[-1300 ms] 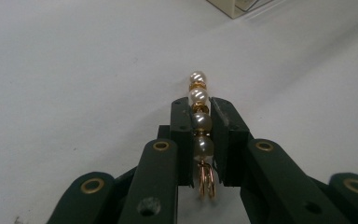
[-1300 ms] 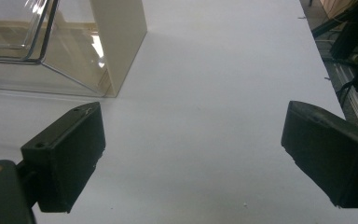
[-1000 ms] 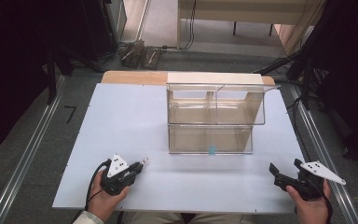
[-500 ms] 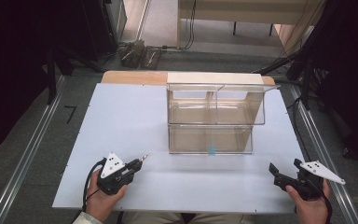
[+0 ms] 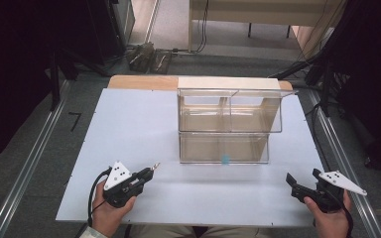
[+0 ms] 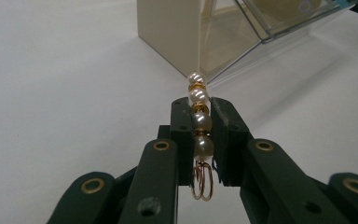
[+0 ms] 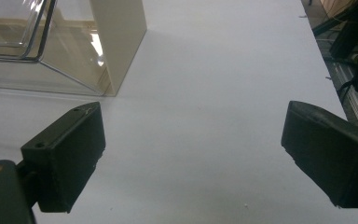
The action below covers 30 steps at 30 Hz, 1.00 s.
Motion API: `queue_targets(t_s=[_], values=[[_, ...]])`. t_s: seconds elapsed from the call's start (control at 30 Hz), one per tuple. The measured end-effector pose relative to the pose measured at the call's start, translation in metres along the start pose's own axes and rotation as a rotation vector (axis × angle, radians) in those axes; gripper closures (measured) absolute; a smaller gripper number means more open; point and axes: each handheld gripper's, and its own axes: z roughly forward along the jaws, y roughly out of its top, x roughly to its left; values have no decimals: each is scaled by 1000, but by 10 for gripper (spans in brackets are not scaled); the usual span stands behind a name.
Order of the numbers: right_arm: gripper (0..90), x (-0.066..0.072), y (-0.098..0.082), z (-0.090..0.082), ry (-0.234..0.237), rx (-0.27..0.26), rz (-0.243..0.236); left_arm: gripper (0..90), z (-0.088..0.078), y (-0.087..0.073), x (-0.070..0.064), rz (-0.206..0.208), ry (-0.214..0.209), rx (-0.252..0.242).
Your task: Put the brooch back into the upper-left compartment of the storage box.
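- Left gripper (image 5: 146, 174): held low over the near left part of the table (image 5: 129, 124). Its jaws are clamped on a pearl strand (image 6: 199, 122).
- Pearl strand: white pearls with small gold spacers between them. Two thin gold rings hang at its near end. Its long axis runs along the jaws. The far end sticks out past the jaw tips, toward the bin (image 5: 228, 124). In the high view it shows as a short pale tip (image 5: 155, 165) aimed right and away from the person.
- Bin: a clear plastic two-tier unit at table centre, well apart from both grippers. The upper tier has a middle divider that makes two compartments. Its front wall slopes outward. The lower tier is one wide compartment. Contents cannot be told through the glare.
- Label: a small blue mark (image 5: 225, 159) sits on the lower front wall. Any writing on it is too small to read.
- Right gripper (image 5: 291, 182): held at the near right edge of the table. Its jaws stand wide apart with only bare table between them.
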Motion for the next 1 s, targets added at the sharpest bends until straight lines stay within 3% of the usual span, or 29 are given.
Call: queue_targets(t_s=[1.0], values=[[48, 0, 0, 1, -1, 4, 3, 801, -13, 24, -8, -58, -34, -148]])
